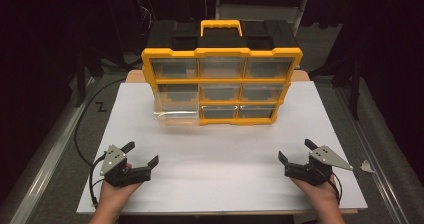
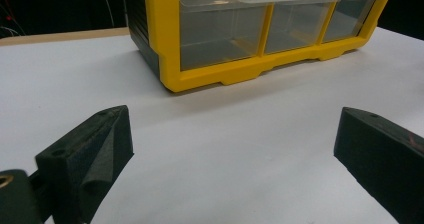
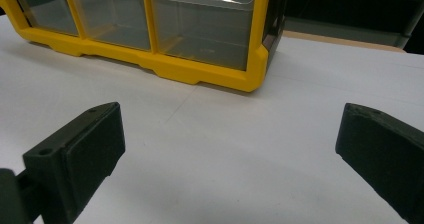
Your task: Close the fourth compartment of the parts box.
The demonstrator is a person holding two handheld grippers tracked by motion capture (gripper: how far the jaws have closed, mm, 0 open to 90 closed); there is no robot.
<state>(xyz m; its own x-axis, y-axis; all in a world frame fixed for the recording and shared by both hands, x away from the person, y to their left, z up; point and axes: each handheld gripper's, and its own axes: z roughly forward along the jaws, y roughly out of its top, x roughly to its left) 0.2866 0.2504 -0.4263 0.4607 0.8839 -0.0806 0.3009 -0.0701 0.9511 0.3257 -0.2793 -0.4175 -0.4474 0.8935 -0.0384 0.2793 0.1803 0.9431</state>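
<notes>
A yellow and black organiser cabinet (image 1: 222,79) with clear drawers and a yellow handle stands upright at the back of the white table (image 1: 225,159). Its middle-left drawer (image 1: 176,115) is pulled out toward me and overhangs the bottom-left one. My left gripper (image 1: 142,154) rests near the front left edge, jaws wide apart and empty. My right gripper (image 1: 295,151) sits near the front right edge, also open with nothing between its jaws. In the left gripper view the cabinet (image 2: 250,34) stands ahead of that gripper (image 2: 230,144), and in the right gripper view the cabinet (image 3: 150,29) lies ahead of that gripper (image 3: 230,149).
A small white scrap (image 1: 367,167) lies on the floor beside the table's right front corner. A black cable (image 1: 82,134) loops off the left side. Dark floor and frame legs surround the table.
</notes>
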